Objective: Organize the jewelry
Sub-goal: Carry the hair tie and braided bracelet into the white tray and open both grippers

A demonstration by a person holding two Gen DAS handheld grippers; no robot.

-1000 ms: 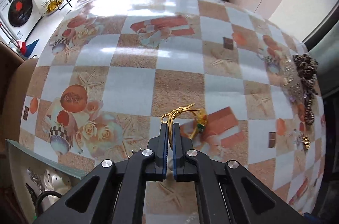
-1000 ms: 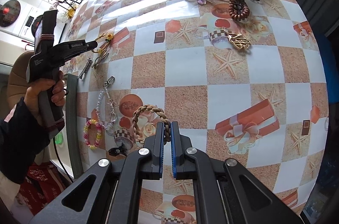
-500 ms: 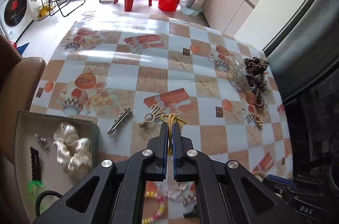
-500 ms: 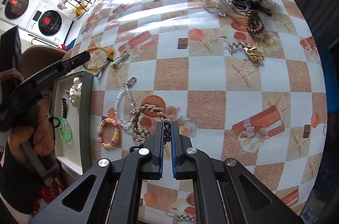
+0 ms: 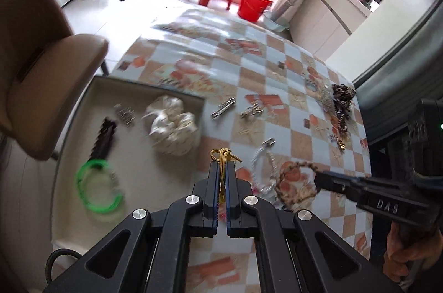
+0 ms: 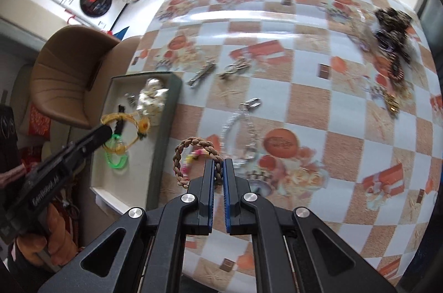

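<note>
Yellow cord bracelet (image 5: 223, 154) hung clamped in the left gripper (image 5: 221, 168), its fingers clenched tight on the strand, held over the edge of the tray (image 5: 83, 110), likely so it could be dropped in beside the green bangle (image 5: 98, 186) and white scrunchie (image 5: 173, 124). Braided brown bracelet (image 6: 193, 157) sat pinched in the right gripper (image 6: 218, 168), carried above the bench (image 6: 318, 88) near the tray, probably awaiting its turn. Loose clips and chains lay unsorted on the bench.
</note>
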